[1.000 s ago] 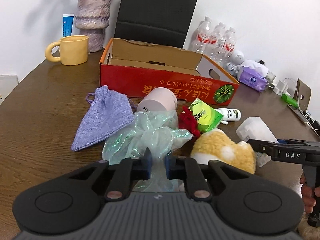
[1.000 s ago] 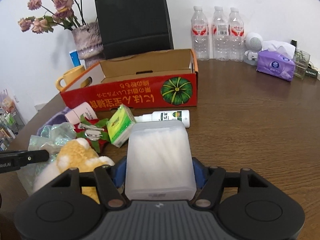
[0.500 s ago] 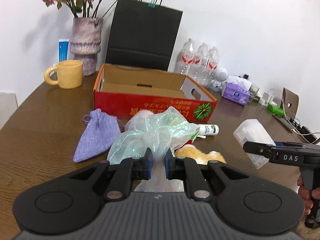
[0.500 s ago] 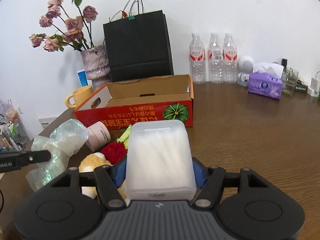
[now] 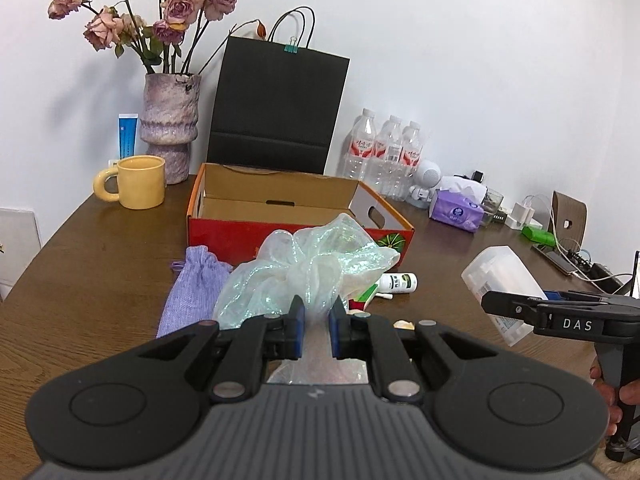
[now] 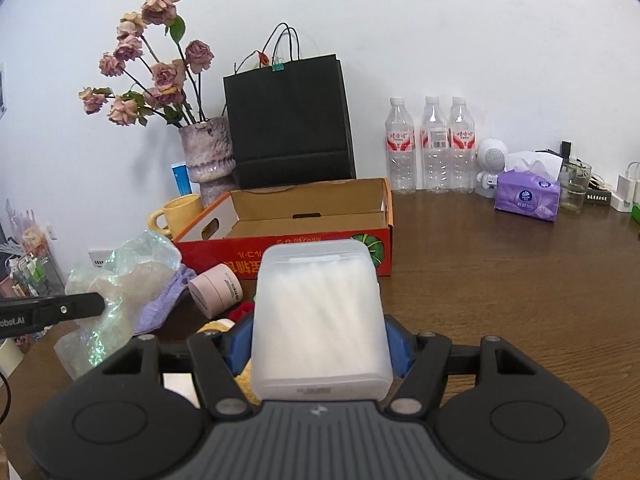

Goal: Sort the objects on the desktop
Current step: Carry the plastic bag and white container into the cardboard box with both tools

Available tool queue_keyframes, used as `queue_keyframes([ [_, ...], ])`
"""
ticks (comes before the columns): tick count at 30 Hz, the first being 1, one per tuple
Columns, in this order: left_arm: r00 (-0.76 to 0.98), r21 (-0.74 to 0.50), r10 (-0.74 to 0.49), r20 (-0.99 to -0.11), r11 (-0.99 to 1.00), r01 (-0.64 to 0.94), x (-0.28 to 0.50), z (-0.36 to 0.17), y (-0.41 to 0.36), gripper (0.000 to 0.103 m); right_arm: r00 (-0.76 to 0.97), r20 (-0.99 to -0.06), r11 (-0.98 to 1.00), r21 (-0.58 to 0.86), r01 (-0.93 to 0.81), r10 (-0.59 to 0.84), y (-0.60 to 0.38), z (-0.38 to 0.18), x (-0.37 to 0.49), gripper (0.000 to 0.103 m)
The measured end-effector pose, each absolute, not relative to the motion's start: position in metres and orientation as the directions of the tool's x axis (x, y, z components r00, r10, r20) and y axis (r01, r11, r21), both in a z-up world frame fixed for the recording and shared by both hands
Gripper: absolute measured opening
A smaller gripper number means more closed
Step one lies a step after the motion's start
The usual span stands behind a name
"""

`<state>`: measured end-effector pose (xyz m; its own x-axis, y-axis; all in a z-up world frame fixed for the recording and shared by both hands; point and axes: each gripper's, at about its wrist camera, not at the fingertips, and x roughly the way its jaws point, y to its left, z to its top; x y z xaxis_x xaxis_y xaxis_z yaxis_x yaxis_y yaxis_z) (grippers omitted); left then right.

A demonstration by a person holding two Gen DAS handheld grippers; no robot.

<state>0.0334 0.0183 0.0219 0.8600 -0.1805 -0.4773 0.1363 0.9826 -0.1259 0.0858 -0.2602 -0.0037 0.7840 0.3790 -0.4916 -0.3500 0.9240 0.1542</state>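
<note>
My left gripper [image 5: 316, 330] is shut on an iridescent sheer bag [image 5: 316, 268] and holds it above the table, short of the open red cardboard box [image 5: 296, 208]. It also shows in the right wrist view [image 6: 120, 280]. My right gripper [image 6: 320, 344] is shut on a frosted plastic cotton-swab box [image 6: 320, 320], held in the air to the right [image 5: 500, 284]. On the table lie a purple cloth pouch [image 5: 192, 292], a pink cylinder [image 6: 216, 290], a white tube [image 5: 398, 282] and a yellow plush, mostly hidden.
Behind the box stand a black paper bag [image 5: 276, 108], a vase of roses [image 5: 170, 128] and a yellow mug [image 5: 138, 182]. Three water bottles [image 6: 430, 148], a purple tissue pack [image 6: 526, 196] and chargers with cables [image 5: 560, 244] line the back right.
Both grippers have risen with their loads; the sheer bag and the swab box are higher above the clutter, and the view has tilted up towards the wall.
</note>
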Motion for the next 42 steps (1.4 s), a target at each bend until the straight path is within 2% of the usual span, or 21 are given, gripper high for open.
queue_keyframes([
  [11, 0.859, -0.159, -0.215, -0.464, 0.975, 0.157, 0.051, 0.038, 0.027, 0.013, 0.781, -0.479, 0.913, 0.14, -0.383, 0.401, -0.252, 0.017, 0.099, 0.064],
  [21, 0.885, -0.154, -0.203, -0.42, 0.977, 0.15, 0.151, 0.097, 0.039, 0.013, 0.776, -0.466, 0.9, 0.126, -0.417, 0.425, -0.21, 0.076, 0.208, 0.064],
  [26, 0.86, -0.152, -0.176, -0.479, 0.982, 0.116, 0.232, 0.093, 0.037, 0.013, 0.745, -0.533, 0.905, 0.107, -0.411, 0.401, -0.172, 0.076, 0.293, 0.064],
  [31, 0.799, -0.156, -0.115, -0.591, 0.987, 0.027, 0.323, 0.053, 0.042, 0.013, 0.719, -0.616, 0.927, 0.052, -0.371, 0.322, -0.135, 0.033, 0.375, 0.064],
  [34, 0.751, -0.152, -0.081, -0.655, 0.988, -0.025, 0.368, 0.024, 0.046, 0.013, 0.679, -0.668, 0.933, 0.067, -0.354, 0.305, -0.12, 0.003, 0.417, 0.064],
  [42, 0.683, -0.096, -0.024, -0.73, 0.993, -0.068, 0.433, -0.03, 0.041, 0.013, 0.597, -0.758, 0.941, 0.065, -0.332, 0.263, -0.092, -0.048, 0.474, 0.064],
])
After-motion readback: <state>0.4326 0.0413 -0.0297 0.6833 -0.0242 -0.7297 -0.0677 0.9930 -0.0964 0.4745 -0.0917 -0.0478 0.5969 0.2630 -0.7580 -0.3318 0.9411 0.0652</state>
